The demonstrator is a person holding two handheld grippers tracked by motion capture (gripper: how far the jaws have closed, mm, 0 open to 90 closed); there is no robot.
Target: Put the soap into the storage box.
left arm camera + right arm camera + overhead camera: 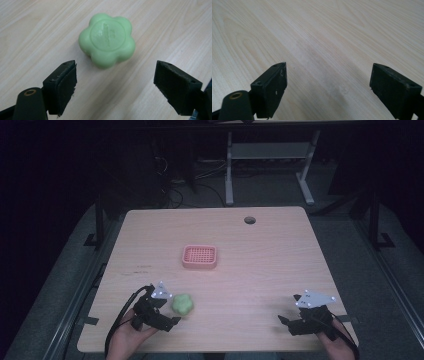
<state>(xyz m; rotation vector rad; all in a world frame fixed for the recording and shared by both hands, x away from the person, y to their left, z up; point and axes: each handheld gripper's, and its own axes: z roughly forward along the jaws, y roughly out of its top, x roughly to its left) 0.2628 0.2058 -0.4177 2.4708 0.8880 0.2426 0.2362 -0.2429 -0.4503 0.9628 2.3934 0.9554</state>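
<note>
A green flower-shaped soap (183,305) lies flat on the wooden table (260,270) near the front left. My left gripper (172,312) stands open just left of it. In the left gripper view the soap (107,40) sits a little beyond and between the two black jaws, apart from both, and the left gripper (115,85) holds nothing. A pink perforated tray (200,256) rests at the table's middle. My right gripper (289,312) is open at the front right over bare wood, and in its own view the right gripper (328,87) has nothing between its jaws.
A round cable hole (249,220) sits near the table's far edge. Behind the table stand white desk legs (229,170) and cables on a dark floor. Hands hold both grippers at the front edge.
</note>
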